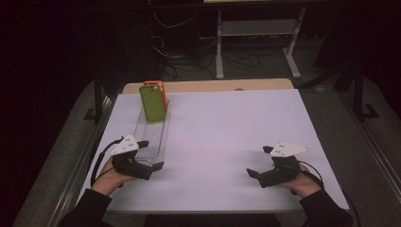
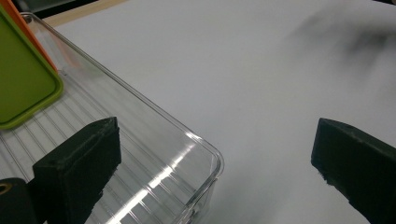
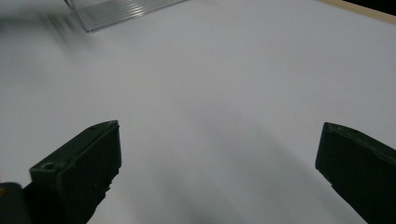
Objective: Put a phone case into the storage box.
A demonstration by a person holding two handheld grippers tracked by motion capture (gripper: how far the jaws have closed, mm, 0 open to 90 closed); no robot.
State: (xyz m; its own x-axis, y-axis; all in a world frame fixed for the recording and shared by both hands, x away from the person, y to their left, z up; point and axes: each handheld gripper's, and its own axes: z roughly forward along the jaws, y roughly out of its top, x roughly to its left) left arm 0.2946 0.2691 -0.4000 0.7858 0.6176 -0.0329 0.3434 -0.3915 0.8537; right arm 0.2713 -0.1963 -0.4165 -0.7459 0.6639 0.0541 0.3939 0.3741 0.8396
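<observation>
A long clear plastic tray point(image 1: 152, 137) lies on the left of the white table point(image 1: 227, 132). A green phone case point(image 1: 153, 102) stands upright at the tray's far end, with an orange case point(image 1: 161, 85) right behind it. My left gripper point(image 1: 152, 154) is open over the tray's near end. In the left gripper view, one jaw hangs over the ribbed tray floor point(image 2: 140, 186) and the other over bare table, with the green case point(image 2: 23, 88) and orange case point(image 2: 29, 29) at the upper left. My right gripper point(image 1: 257, 161) is open over bare table at the right, holding nothing.
A wooden strip point(image 1: 213, 85) runs along the table's far edge. Beyond it are a white desk frame point(image 1: 257, 33) and loose cables point(image 1: 179, 66) on a dark floor. The tray's corner point(image 3: 116, 9) is at the top left of the right gripper view.
</observation>
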